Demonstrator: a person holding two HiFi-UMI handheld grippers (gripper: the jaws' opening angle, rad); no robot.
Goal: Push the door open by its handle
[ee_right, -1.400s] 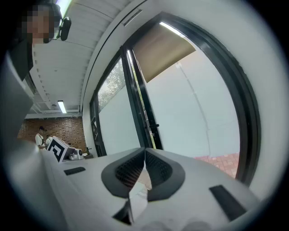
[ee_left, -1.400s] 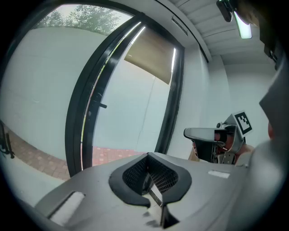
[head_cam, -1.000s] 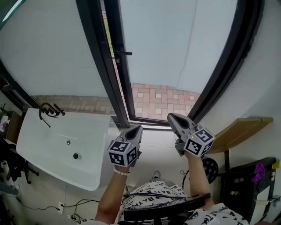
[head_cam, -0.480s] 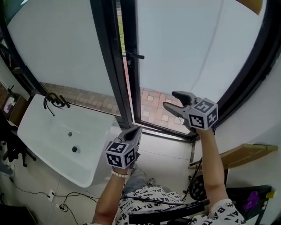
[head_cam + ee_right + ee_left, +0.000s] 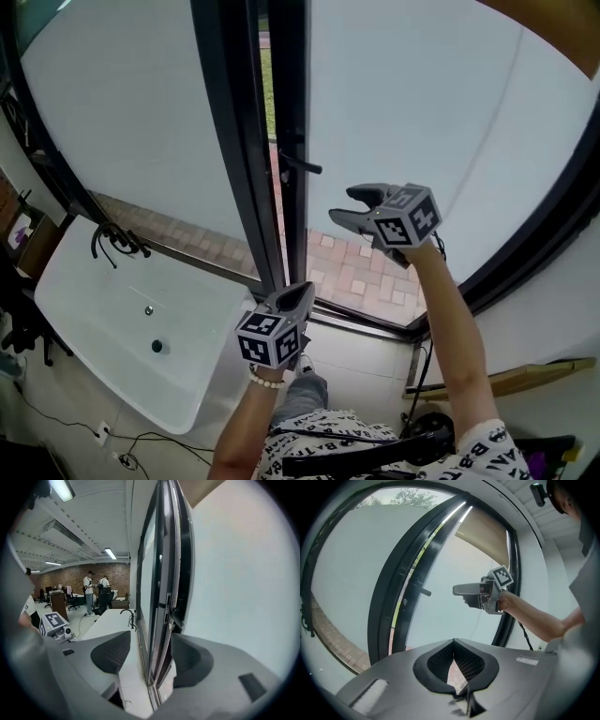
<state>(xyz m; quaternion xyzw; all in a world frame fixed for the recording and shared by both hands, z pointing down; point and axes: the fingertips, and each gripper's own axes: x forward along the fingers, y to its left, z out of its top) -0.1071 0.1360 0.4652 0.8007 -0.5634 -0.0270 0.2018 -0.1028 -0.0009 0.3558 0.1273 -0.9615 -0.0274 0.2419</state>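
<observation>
Door handle [image 5: 302,165] on the dark edge of the glass door [image 5: 422,112], narrow gap alongside, right gripper [image 5: 342,204] near the handle, not touching, jaws just opened wide, empty, left gripper [image 5: 305,289] lower, closed, empty

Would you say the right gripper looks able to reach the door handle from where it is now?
Probably yes. The right gripper, its jaws just opened and empty, points towards the door handle, slightly above it, with only open air between them.
</observation>
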